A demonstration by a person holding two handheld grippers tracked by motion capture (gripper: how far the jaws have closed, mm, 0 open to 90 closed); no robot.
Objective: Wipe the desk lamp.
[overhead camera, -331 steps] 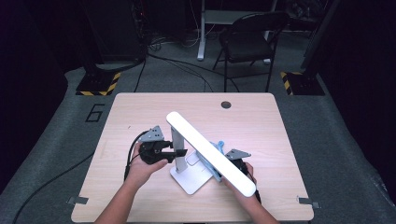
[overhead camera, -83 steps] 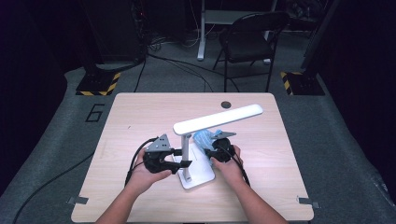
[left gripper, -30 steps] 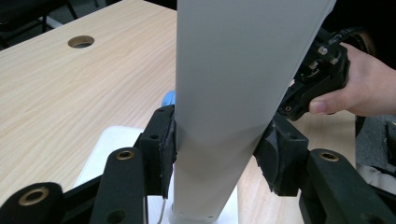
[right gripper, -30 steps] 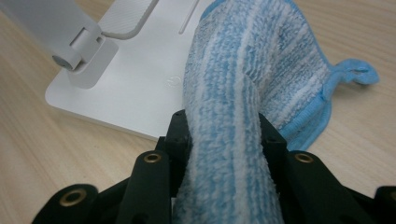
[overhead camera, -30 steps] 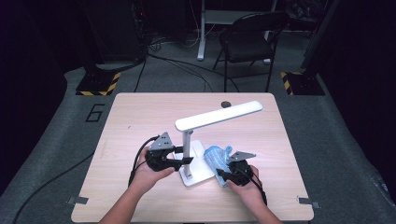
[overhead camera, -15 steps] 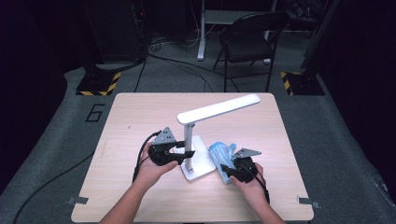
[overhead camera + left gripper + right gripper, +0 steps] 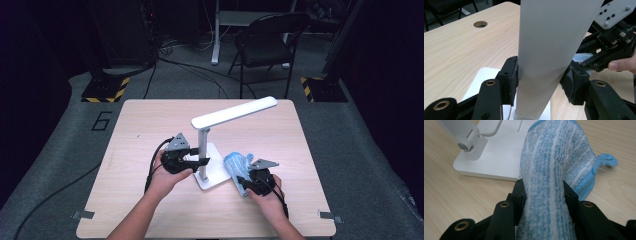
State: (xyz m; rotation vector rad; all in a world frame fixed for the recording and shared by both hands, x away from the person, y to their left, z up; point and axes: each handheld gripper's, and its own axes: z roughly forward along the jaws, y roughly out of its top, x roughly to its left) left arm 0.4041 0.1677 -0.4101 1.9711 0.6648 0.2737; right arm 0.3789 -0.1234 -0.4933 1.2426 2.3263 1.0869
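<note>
A white desk lamp stands mid-table, its flat head (image 7: 235, 111) reaching to the back right above the post (image 7: 203, 150) and the square base (image 7: 216, 175). My left gripper (image 7: 200, 161) is shut on the post (image 7: 549, 50), with both pads (image 7: 512, 80) pressed against its sides low down. On the table just right of the base lies a blue and white striped cloth (image 7: 237, 162). My right gripper (image 7: 243, 181) is shut on the cloth's near end (image 7: 559, 157), which bulges between the jaws, and the lamp's base (image 7: 496, 155) lies beyond it.
The wooden table (image 7: 150, 125) has a round cable hole (image 7: 480, 24) near its far edge. A black folding chair (image 7: 265, 45) stands on the grey floor behind the table. Cables trail from both grippers toward the near edge.
The lamp head has risen a little as the post came more upright in the left gripper's hold. The right gripper with the cloth has stayed by the base.
</note>
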